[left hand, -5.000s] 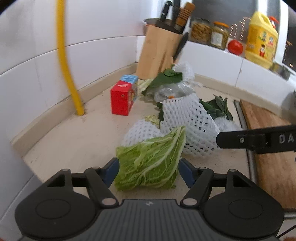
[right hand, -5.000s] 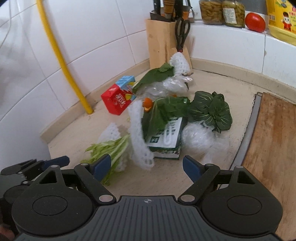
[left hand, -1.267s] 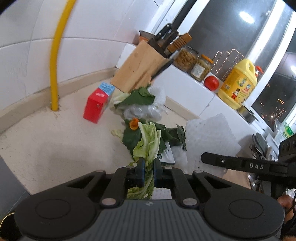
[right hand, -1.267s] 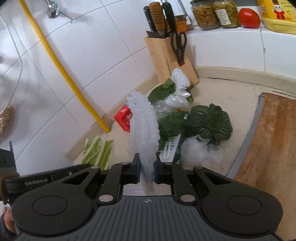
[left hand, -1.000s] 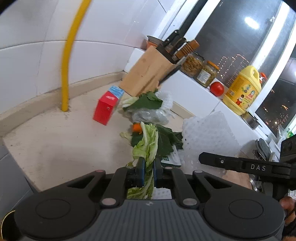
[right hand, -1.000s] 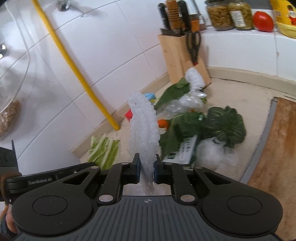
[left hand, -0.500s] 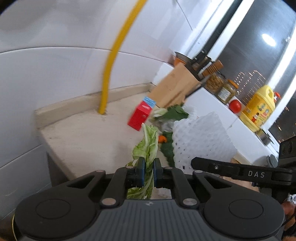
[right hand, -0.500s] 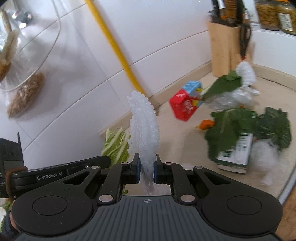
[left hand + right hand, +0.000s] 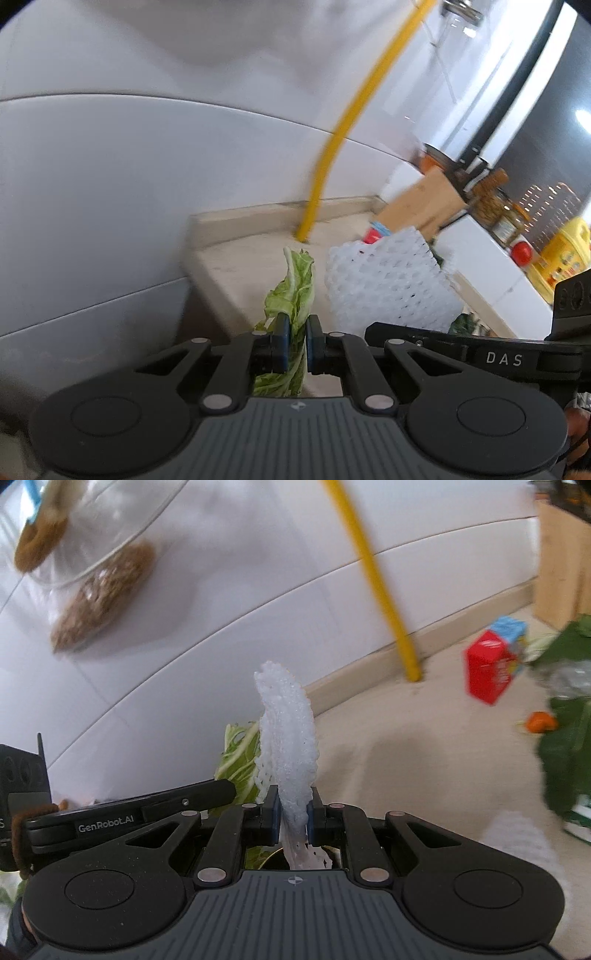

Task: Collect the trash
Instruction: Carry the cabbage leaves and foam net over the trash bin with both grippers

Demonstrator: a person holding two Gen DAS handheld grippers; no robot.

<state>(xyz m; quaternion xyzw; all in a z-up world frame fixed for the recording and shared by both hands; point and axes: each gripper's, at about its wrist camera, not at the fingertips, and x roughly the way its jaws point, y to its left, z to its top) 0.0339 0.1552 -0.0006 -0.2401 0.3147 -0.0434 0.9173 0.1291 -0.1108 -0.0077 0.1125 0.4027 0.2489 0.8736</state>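
The left gripper [image 9: 295, 341] was clamped on a cabbage leaf [image 9: 295, 291], its blue pads pinching the pale green leaf, which stood up toward twelve o'clock from the jaws and hung down below them as well. The right gripper [image 9: 291, 818] was closed on a white foam net [image 9: 290, 753]; the mesh rose upright from between its pads and a frayed end trailed beneath.

In the left wrist view the foam net [image 9: 391, 284] showed at about two o'clock from the leaf, just beside it, with the right gripper's black finger under it. In the right wrist view the cabbage leaf [image 9: 240, 768] showed at about ten o'clock from the net, behind the left gripper's finger.

Both held pieces hung at the near edge of the desk [image 9: 424, 746]. Farther along it, toward two o'clock, lay a red carton [image 9: 491, 668], dark green leaves [image 9: 565, 760] and a small orange scrap [image 9: 539, 722]. A yellow pipe [image 9: 332, 147] ran up the white tiled wall [image 9: 110, 166].
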